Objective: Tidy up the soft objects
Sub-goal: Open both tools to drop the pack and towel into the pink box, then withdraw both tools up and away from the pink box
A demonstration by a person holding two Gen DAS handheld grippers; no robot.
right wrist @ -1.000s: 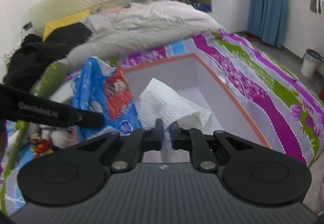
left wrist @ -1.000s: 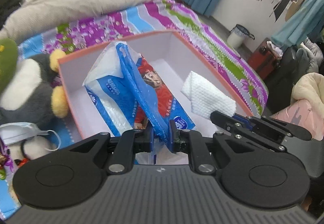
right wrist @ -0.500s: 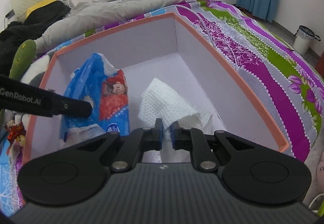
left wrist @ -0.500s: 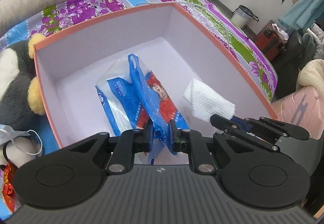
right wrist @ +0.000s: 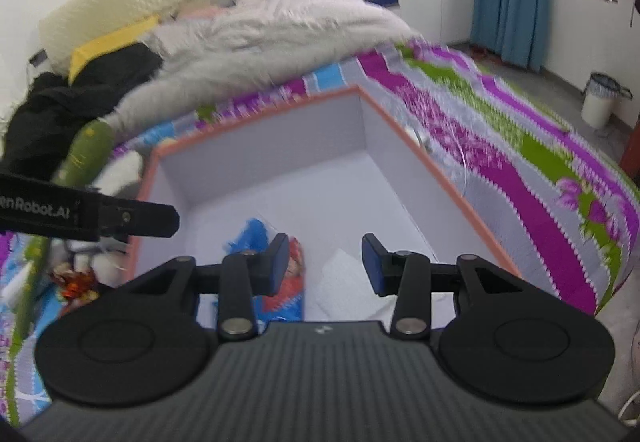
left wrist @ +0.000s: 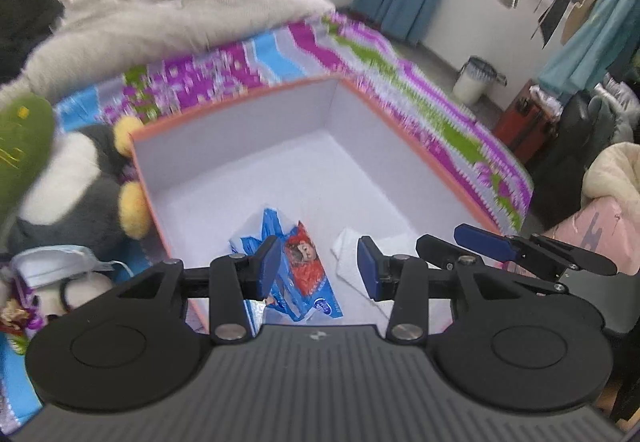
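Note:
An orange-rimmed box with a pale inside stands on the striped bedspread; it also shows in the right wrist view. A blue tissue pack and a white cloth lie on its floor. Both show in the right wrist view, the pack left of the cloth. My left gripper is open and empty above the pack. My right gripper is open and empty above the cloth.
A grey and white plush toy with yellow parts lies left of the box, with a face mask beside it. A grey duvet lies at the back of the bed. A white bin stands on the floor.
Both grippers have opened and pulled up and back. The tissue pack left my left gripper and the white cloth left my right gripper; both now lie in the box.

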